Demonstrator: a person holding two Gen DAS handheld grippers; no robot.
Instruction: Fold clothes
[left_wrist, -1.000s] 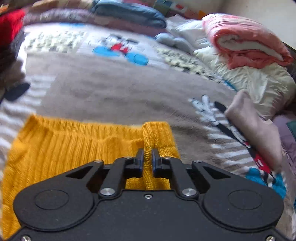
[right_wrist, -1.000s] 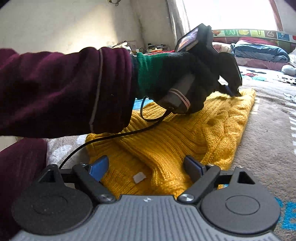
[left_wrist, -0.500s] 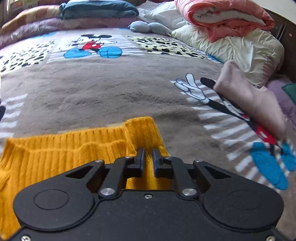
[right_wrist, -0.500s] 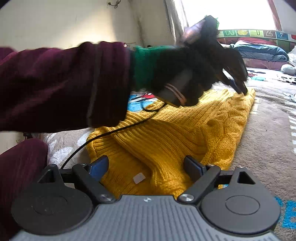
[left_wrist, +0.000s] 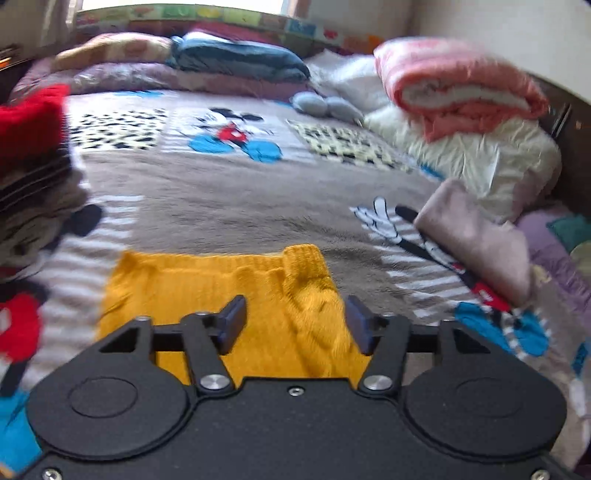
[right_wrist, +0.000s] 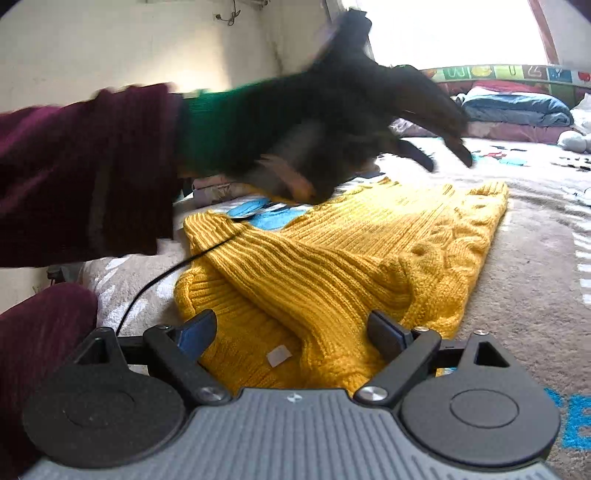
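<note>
Plush blanket (left_wrist: 229, 206), ribbed (cable-knit) sweater (right_wrist: 332, 258)

The black left two-finger gripper (left_wrist: 295, 317) hangs with jaws spread wide; the grey-bodied right two-finger gripper (right_wrist: 291, 332) gapes too; the black-gloved left hand (right_wrist: 332, 122), maroon-sleeved, reaches forward, blurred.

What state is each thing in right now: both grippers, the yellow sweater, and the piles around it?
left gripper: open, nothing between its fingers, raised over the sweater.
right gripper: open, low at the sweater's near edge, gripping nothing.
yellow sweater: lying on the bed, a sleeve folded across its body.
pink blanket: folded, resting on cream bedding.
mauve garment: folded, lying on the bedspread.
</note>
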